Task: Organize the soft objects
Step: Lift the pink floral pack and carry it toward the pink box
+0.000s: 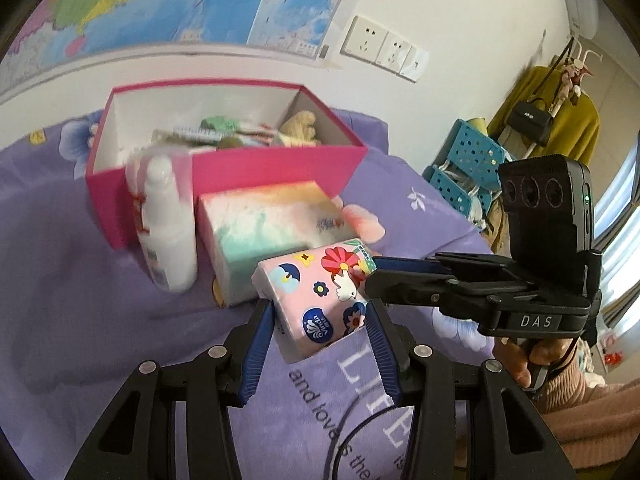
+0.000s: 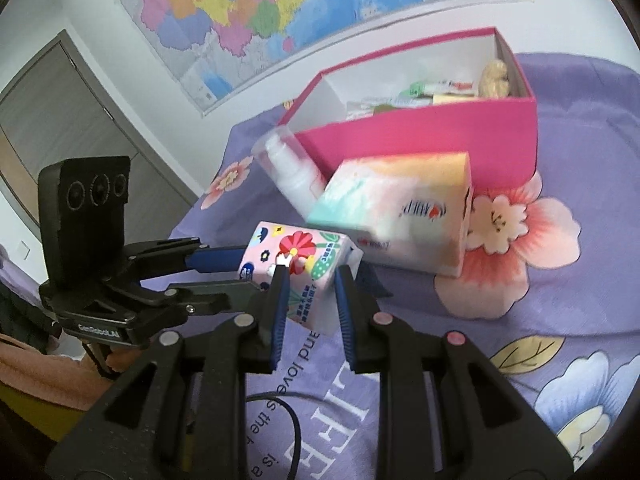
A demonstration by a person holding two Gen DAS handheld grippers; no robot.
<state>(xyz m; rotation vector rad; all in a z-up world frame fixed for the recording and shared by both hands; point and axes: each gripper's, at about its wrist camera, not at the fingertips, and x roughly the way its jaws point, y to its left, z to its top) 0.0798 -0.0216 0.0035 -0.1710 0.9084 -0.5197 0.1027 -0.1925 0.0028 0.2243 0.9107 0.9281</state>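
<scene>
Both hand-held grippers meet on one small tissue pack [image 1: 320,300]. The left hand-held gripper [image 1: 320,312] has its blue pads against the pack's two sides near its lower end, closed on it as far as I can see. The right hand-held gripper [image 2: 310,280] brackets the other end, jaws part open and close to the pack; whether it grips yet I cannot tell.

The pack hangs tilted just above the bed [image 1: 100,300], close to the larger tissue box [image 1: 264,224]; a white bottle [image 1: 166,224] stands beside that, against the pink box [image 1: 260,168], which already holds odds and ends.

It looks like a handover or a two-handed carry — one side should keep a firm squeeze until the other has truly closed, then lift clear of the tissue box and bottle before heading over the pink rim.
</scene>
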